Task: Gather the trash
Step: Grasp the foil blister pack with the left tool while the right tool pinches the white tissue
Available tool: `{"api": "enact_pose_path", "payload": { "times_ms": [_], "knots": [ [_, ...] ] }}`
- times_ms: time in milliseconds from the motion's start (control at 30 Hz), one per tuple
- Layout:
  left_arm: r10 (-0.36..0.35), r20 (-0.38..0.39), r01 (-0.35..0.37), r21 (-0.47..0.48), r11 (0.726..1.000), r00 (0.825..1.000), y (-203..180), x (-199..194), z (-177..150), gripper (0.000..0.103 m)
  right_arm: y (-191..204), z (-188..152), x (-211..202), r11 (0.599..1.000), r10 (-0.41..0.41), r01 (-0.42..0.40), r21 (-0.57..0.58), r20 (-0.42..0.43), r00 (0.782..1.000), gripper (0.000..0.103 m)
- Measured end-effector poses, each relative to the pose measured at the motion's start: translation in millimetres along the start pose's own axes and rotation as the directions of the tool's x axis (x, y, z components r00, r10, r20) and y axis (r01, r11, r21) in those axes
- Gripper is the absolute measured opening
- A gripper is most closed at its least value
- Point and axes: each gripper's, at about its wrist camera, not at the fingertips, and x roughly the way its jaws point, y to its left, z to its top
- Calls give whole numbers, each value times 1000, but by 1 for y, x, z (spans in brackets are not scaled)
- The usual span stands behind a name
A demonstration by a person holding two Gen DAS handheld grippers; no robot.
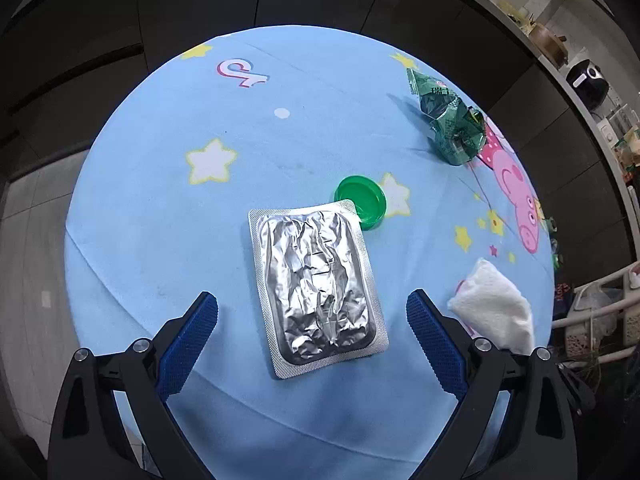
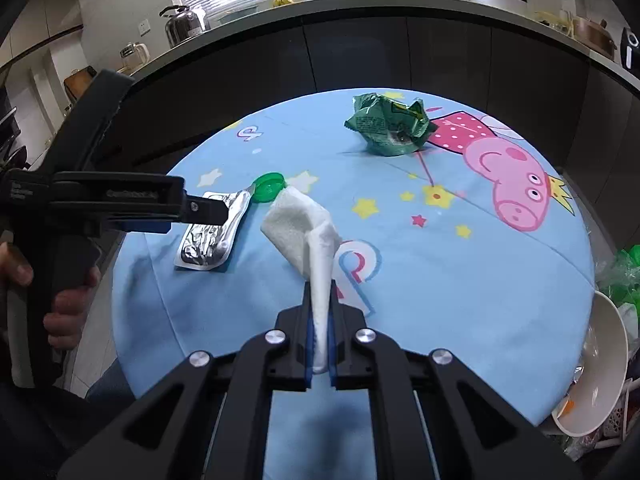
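Note:
A crumpled silver foil blister pack [image 1: 318,286] lies on the round table [image 1: 160,208], and shows in the right wrist view [image 2: 210,236] too. My left gripper [image 1: 312,312] is open above it, one finger on either side. A green bottle cap [image 1: 362,201] sits at the pack's far corner. A crumpled green wrapper [image 1: 448,118] lies farther right, also in the right wrist view [image 2: 390,126]. My right gripper [image 2: 320,316] is shut on a white tissue [image 2: 304,224], which also shows in the left wrist view [image 1: 494,308]. The tissue's free end hangs over the table.
The table wears a blue cartoon cloth with stars and a pink pig [image 2: 508,176]. A white bin [image 2: 600,368] with rubbish stands off the table's right edge. A dark kitchen counter [image 2: 360,32] curves behind. The left gripper's body [image 2: 104,204] reaches in from the left.

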Motion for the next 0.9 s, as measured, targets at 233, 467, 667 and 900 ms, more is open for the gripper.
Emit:
{"api": "enact_pose_path", "payload": {
  "times_ms": [233,467,667,900],
  "knots": [
    [86,-14,-85,53,995,996,-16,21,1,91,0,0,-7,998,-23,21,53,33,999,7],
    [77,-5,-77,105,992,997,-13,13,2,64,-6,0,-3,993,-7,3,120,39,999,7],
    [3,8,-4,129,992,1000,-12,-14,-6,63,-15,2,-10,980,4,-17,200,64,998,7],
    [-121,61,106,214,971,991,-48,-56,-7,63,-27,7,-33,965,-30,0,263,112,993,7]
  ]
}}
